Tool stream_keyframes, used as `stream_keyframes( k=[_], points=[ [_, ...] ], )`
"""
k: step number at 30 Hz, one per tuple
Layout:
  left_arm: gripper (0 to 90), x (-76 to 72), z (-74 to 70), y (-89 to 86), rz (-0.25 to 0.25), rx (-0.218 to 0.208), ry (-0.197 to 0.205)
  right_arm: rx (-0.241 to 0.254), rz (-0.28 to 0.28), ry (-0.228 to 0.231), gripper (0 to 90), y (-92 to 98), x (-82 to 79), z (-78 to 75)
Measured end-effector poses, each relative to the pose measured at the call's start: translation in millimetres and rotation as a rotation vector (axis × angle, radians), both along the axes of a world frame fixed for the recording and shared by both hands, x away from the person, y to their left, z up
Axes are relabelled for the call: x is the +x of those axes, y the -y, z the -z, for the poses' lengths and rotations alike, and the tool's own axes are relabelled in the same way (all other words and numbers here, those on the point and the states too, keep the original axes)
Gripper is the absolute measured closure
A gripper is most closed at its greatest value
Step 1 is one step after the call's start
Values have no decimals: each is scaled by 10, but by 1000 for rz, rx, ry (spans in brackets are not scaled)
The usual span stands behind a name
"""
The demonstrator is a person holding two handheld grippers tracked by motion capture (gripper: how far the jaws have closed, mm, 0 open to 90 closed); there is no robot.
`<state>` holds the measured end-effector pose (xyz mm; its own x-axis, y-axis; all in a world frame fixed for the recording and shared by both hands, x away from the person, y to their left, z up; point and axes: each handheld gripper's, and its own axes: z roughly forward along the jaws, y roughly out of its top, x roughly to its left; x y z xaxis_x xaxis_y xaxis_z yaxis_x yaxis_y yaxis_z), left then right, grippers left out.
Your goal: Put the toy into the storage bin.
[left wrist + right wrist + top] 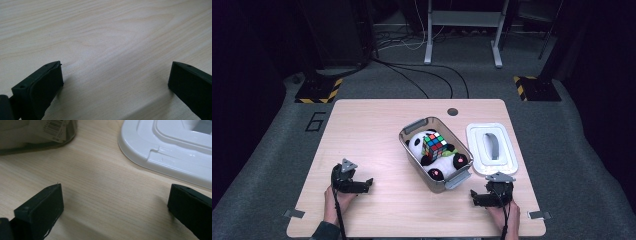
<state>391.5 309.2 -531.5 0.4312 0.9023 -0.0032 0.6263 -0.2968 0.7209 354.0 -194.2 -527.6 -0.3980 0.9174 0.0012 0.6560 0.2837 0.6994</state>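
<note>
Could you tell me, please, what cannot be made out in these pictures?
- Black-and-white plush panda, high view: its middle is covered by the multicoloured puzzle cube and its lower part by the clear plastic bin.
- White lid with grey handle, right gripper view: cut off by the top and right edges.
- Barcode label, right gripper view: too blurred to read, cut off by the top edge.

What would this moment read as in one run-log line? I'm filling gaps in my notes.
left gripper: open, on table | right gripper: open, near lid | box: uncovered, holds panda, cube
</note>
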Motion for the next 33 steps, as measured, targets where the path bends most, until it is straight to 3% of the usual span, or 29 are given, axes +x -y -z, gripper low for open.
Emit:
stream_keyframes(
  k=[8, 19, 29, 33],
  points=[
    [0, -7, -8, -1, 14, 7, -6, 31, 46, 4, 0, 167, 139, -104],
    [0, -7, -8, -2, 15, 7, -6, 26, 89, 4, 0, 290, 576, -346],
    [0, -7, -8, -2, 15, 6, -6, 42, 93, -14, 0, 305, 975, -385],
    [0, -8, -7, -1, 14, 6, -6, 51, 120, -31, 3, 332, 1118, -388]
  ],
)
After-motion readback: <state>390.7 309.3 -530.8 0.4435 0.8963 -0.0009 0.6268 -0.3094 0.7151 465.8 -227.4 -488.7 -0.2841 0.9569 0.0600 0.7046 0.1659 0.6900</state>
